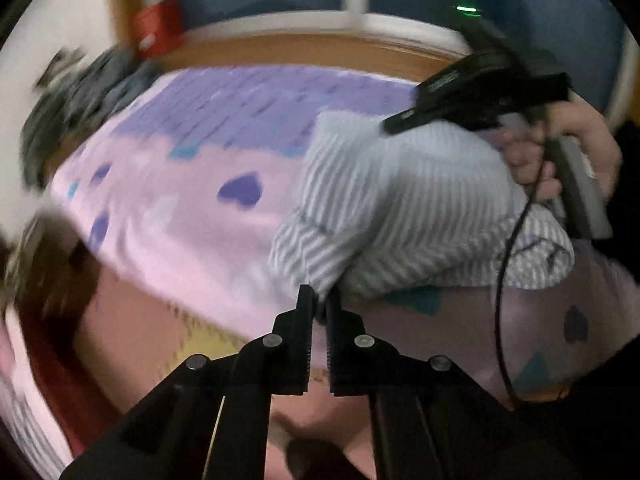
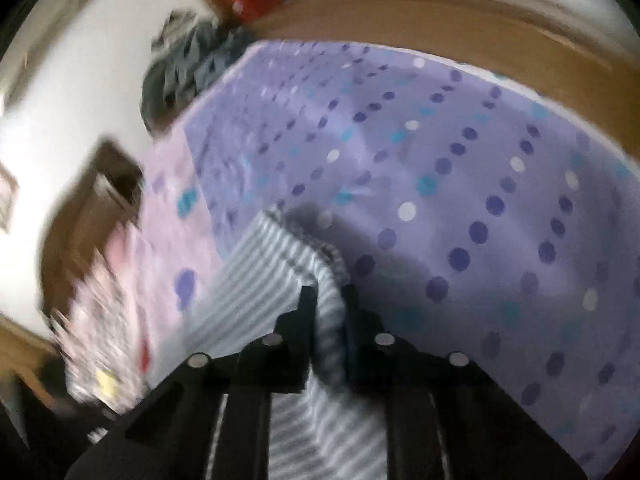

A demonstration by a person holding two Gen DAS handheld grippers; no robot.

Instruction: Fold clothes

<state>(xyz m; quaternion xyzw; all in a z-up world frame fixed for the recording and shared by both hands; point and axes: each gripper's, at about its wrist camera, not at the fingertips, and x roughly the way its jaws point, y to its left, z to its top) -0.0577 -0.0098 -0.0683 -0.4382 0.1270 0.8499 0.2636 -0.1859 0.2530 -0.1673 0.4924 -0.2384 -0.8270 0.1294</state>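
Plainly, no writing reads on the blurred striped garment (image 1: 400, 200).

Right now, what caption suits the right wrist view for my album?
Right gripper pinching a striped garment above a dotted purple bedspread.

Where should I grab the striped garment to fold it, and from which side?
By its edges, from the near side. The striped garment lies bunched on the bedspread, with hems hanging toward the grippers. The left gripper already pinches its lower corner; the right gripper clamps a folded edge.
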